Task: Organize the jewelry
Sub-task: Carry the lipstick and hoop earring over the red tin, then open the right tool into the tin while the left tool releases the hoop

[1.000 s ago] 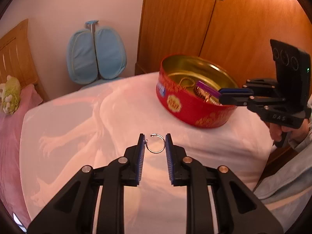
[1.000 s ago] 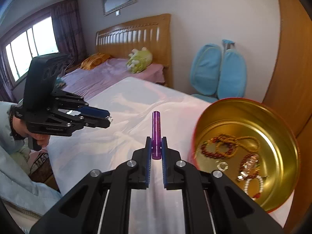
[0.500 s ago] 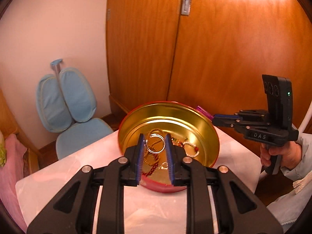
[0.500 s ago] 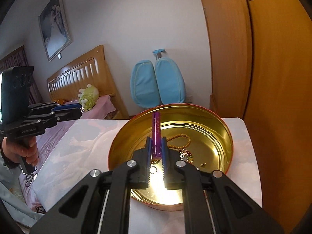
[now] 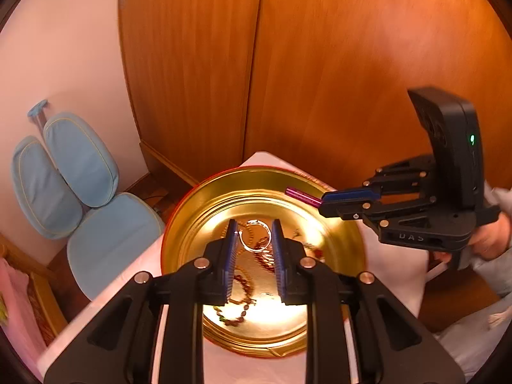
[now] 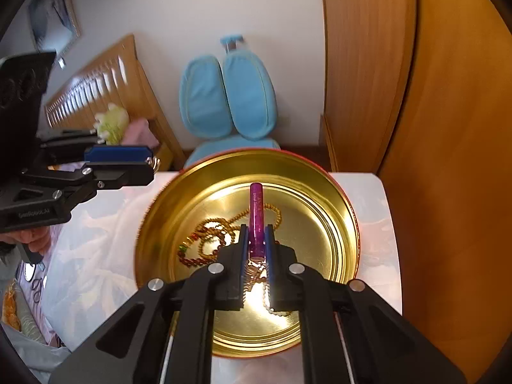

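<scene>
A round tin [image 5: 192, 220] [image 6: 320, 188], red outside and gold inside, sits on the white-covered table with several bead strings [image 6: 211, 240] in it. My left gripper [image 5: 255, 235] is shut on a silver ring [image 5: 255, 236], held above the tin's inside. My right gripper [image 6: 256, 240] is shut on a purple tube [image 6: 256, 214] that sticks out forward over the tin. In the left wrist view the right gripper [image 5: 323, 200] reaches in over the tin's right rim with the purple tube [image 5: 302, 197] pointing left. In the right wrist view the left gripper [image 6: 153, 161] hangs at the left.
Wooden wardrobe doors [image 5: 320, 80] stand close behind the tin. A light blue chair [image 6: 230, 102] stands beside the table. A bed with a wooden headboard [image 6: 96, 89] and a plush toy [image 6: 110, 124] lies at the left. A person's hand [image 5: 489, 236] holds the right gripper's handle.
Both grippers have swung from over the bare tabletop to above the tin, each keeping its hold. The views now look down into the tin.
</scene>
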A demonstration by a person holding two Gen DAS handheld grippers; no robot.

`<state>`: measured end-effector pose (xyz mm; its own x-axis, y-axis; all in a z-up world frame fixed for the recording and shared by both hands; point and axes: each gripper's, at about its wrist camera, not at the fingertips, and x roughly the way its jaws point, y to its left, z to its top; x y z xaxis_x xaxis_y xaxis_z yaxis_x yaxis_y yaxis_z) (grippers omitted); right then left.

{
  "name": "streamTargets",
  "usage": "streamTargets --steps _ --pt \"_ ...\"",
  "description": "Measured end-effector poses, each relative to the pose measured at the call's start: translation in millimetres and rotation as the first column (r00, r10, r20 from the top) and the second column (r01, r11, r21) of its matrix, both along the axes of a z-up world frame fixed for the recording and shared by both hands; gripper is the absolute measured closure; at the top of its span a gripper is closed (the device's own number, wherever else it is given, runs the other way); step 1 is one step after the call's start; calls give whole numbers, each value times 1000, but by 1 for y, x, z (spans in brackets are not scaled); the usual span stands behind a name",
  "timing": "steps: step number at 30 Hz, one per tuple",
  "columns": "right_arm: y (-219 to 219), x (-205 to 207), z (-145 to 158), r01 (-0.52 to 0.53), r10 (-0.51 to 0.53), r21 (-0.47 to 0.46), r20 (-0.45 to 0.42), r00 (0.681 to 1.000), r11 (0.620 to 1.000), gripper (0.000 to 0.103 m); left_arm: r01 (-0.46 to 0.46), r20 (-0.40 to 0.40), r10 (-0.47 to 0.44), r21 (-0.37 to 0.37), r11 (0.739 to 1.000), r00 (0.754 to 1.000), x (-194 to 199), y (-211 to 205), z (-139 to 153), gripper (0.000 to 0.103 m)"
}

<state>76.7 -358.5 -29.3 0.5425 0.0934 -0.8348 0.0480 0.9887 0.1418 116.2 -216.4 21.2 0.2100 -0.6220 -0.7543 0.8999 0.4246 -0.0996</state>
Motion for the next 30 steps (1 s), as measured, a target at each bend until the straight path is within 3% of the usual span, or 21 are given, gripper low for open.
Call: streamTargets --steps 3,5,12,24,25,26,27,28,30 --pt "-6 23 -32 5 8 83 -155 988 997 92 51 -76 -42 112 992 996 7 -22 -33 82" --pt "-8 31 -45 21 -2 92 -201 980 996 92 77 -97 -61 162 984 993 2 -30 -53 82" --pt "-8 28 -64 75 -50 97 -238 970 992 92 96 -143 -67 206 974 987 -12 -33 -94 82" --pt "-10 32 -65 72 -48 112 -211 976 991 92 76 -134 -46 224 972 990 -11 -31 -99 81" --pt "-8 31 -61 70 -48 105 -197 979 992 86 79 -125 -52 228 970 991 -12 -31 -98 79" --pt "-8 30 -58 66 -47 99 -186 981 993 59 83 -114 -57 238 968 992 -14 -32 -97 56" --pt "-6 28 -54 66 -52 80 -169 984 995 41 79 -99 -55 249 965 994 -16 -32 -96 18" --pt "-3 26 -49 69 -62 44 -141 988 997 17 57 -63 -43 255 965 997 -18 -32 -94 13" --pt "1 24 -44 59 -60 -7 -113 992 998 13 55 -44 -46 239 969 998 -21 -29 -89 13"
